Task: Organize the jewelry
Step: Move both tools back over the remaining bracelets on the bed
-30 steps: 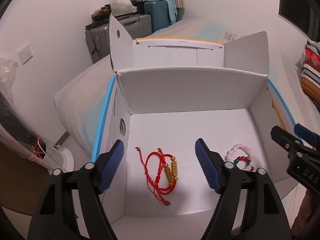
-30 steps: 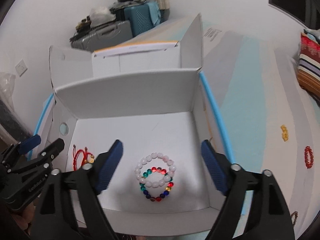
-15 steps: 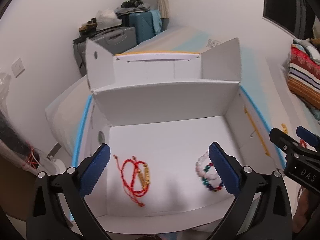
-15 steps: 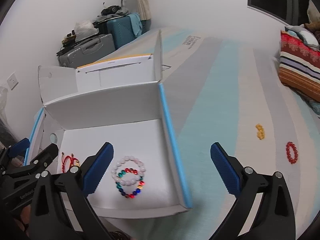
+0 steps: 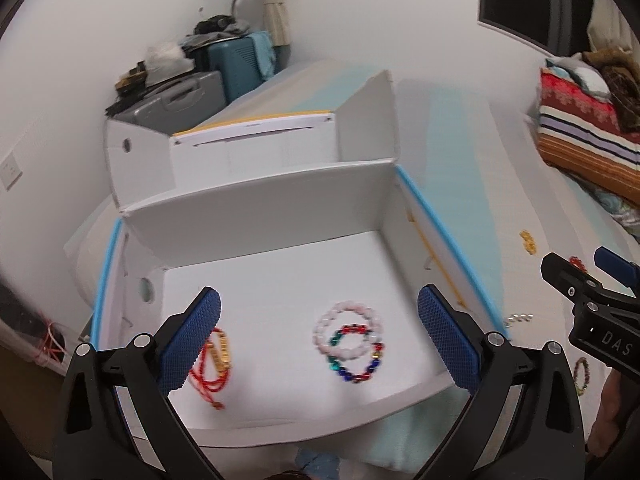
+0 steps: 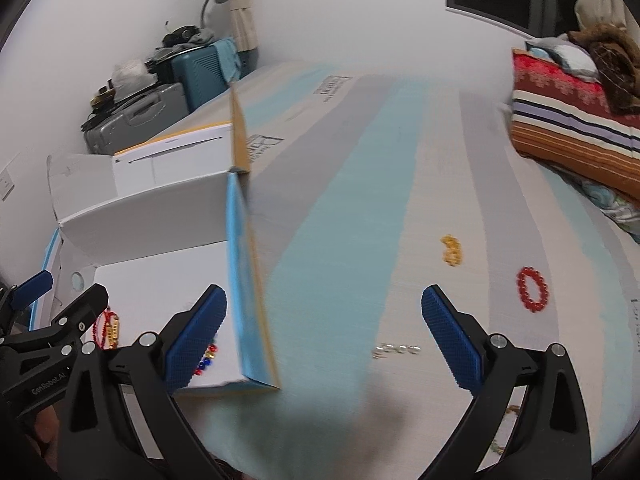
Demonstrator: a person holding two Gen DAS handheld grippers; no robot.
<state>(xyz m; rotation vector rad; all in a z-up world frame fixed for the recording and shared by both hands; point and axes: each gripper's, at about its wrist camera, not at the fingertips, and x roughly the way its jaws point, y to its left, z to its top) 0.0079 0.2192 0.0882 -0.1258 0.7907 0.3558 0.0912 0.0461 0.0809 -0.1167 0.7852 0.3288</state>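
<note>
An open white box (image 5: pixel 260 208) with blue edges lies on the striped bed. Inside it lie a red cord bracelet with gold bars (image 5: pixel 218 354), a pale pink bead bracelet (image 5: pixel 347 322) and a multicoloured bead bracelet (image 5: pixel 356 354). My left gripper (image 5: pixel 318 338) is open and empty above the box floor. My right gripper (image 6: pixel 324 338) is open and empty over the bed, right of the box wall (image 6: pixel 244 280). On the bed lie a silver chain (image 6: pixel 396 350), a gold piece (image 6: pixel 451 250) and a red bead bracelet (image 6: pixel 531 289).
Suitcases (image 6: pixel 160 96) stand at the far wall beside the bed. A folded striped blanket (image 6: pixel 576 120) lies at the far right. Another bead bracelet (image 5: pixel 581 374) lies on the bed near the right gripper's body (image 5: pixel 592 312).
Both grippers swung to the right. The right gripper left the box and now hangs over the bed. The left gripper opened wider and now faces the bead bracelets.
</note>
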